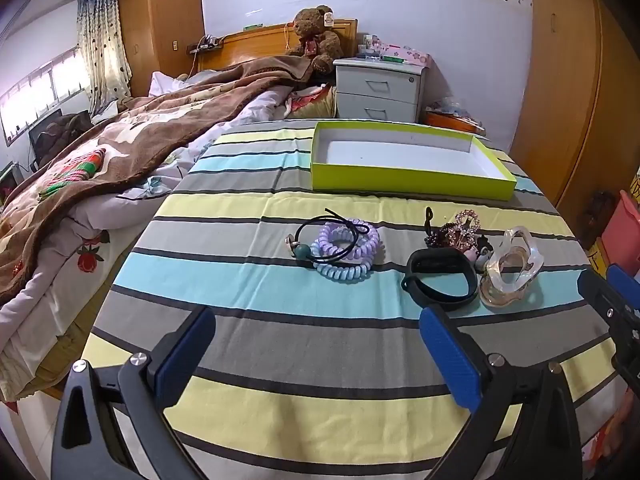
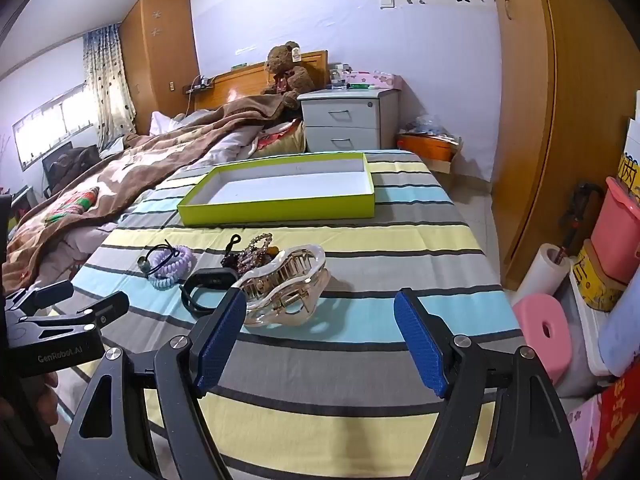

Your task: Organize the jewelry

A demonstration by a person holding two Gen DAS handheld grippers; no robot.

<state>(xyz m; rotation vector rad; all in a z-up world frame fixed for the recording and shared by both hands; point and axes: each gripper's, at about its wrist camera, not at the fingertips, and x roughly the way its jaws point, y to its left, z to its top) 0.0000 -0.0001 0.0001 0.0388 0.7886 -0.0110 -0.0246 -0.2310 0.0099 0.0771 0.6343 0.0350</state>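
Note:
On the striped cloth lie spiral hair ties (image 1: 346, 250) (image 2: 170, 264) with a black elastic cord, a black wristband (image 1: 442, 280) (image 2: 206, 286), a clear hair claw clip (image 1: 512, 268) (image 2: 286, 286) and a heap of beaded jewelry (image 1: 460, 230) (image 2: 254, 254). Behind them sits an empty lime-green box lid (image 1: 408, 184) (image 2: 280, 210) with a white inside. My left gripper (image 1: 316, 344) hovers open in front of the hair ties and wristband. My right gripper (image 2: 320, 324) stands open just short of the claw clip. Nothing is between either pair of fingers.
The striped table (image 1: 280, 344) (image 2: 360, 364) adjoins a bed with a brown blanket (image 1: 140, 132) on the left. A grey nightstand (image 2: 344, 120) and teddy bear (image 1: 316, 36) stand behind. Wooden wardrobe (image 2: 532, 120), pink bin (image 2: 616, 236) and paper roll (image 2: 544, 268) crowd the right.

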